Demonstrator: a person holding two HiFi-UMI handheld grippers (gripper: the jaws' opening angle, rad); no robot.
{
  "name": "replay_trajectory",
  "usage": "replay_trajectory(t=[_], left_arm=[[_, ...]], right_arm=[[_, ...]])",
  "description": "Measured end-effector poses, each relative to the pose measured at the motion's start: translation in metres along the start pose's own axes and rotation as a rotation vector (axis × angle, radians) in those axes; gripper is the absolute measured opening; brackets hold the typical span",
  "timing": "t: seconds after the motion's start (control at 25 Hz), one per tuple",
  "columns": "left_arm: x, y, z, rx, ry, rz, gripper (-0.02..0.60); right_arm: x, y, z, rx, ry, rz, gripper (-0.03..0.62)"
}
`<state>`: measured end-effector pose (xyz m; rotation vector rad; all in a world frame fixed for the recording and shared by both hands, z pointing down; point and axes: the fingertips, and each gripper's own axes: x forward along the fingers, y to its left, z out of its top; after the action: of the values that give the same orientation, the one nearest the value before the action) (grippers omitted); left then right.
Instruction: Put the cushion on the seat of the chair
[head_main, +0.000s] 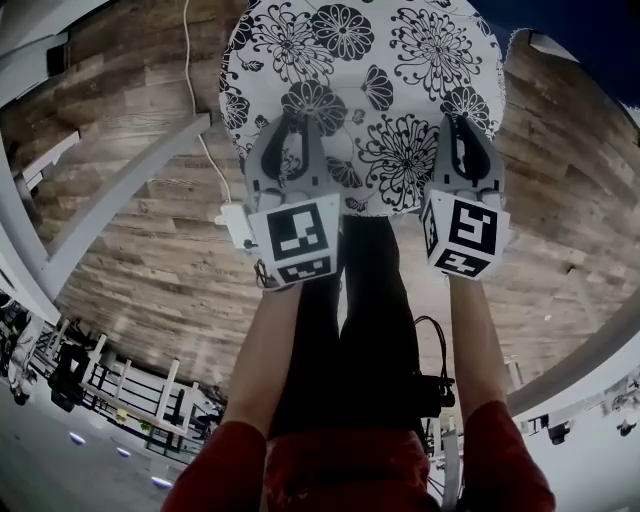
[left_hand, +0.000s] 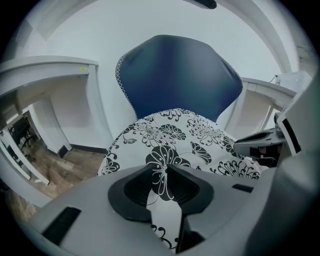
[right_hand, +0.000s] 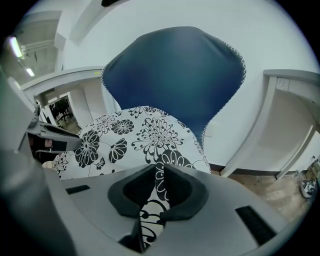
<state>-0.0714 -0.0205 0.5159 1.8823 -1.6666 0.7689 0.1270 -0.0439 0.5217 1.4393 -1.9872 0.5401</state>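
A round white cushion (head_main: 365, 90) with black flower print is held out in front of me over the floor. My left gripper (head_main: 292, 135) is shut on its near left edge and my right gripper (head_main: 462, 135) is shut on its near right edge. In the left gripper view the cushion (left_hand: 175, 145) runs between the dark pads toward the chair's dark blue backrest (left_hand: 180, 75). The right gripper view shows the same cushion (right_hand: 135, 137) pinched in its jaws, with the blue backrest (right_hand: 175, 75) right behind. The chair's seat is hidden under the cushion.
Wood plank floor (head_main: 150, 260) lies below. White desk legs (head_main: 120, 195) slant at the left, and a white cable with a plug box (head_main: 236, 225) lies on the floor. White desks (left_hand: 45, 70) flank the chair on both sides (right_hand: 295, 80). My legs (head_main: 360, 330) stand under the cushion.
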Motion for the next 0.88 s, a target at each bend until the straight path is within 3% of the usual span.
replay_trajectory(t=[0.2, 0.88], left_arm=[[-0.009, -0.001, 0.009, 0.002, -0.021, -0.001, 0.101], [-0.085, 0.002, 0.083, 0.025, -0.119, -0.036, 0.101]], right_arm=[[-0.008, 0.004, 0.009, -0.003, -0.012, 0.000, 0.078], [-0.085, 0.015, 0.099, -0.016, -0.126, -0.024, 0.078]])
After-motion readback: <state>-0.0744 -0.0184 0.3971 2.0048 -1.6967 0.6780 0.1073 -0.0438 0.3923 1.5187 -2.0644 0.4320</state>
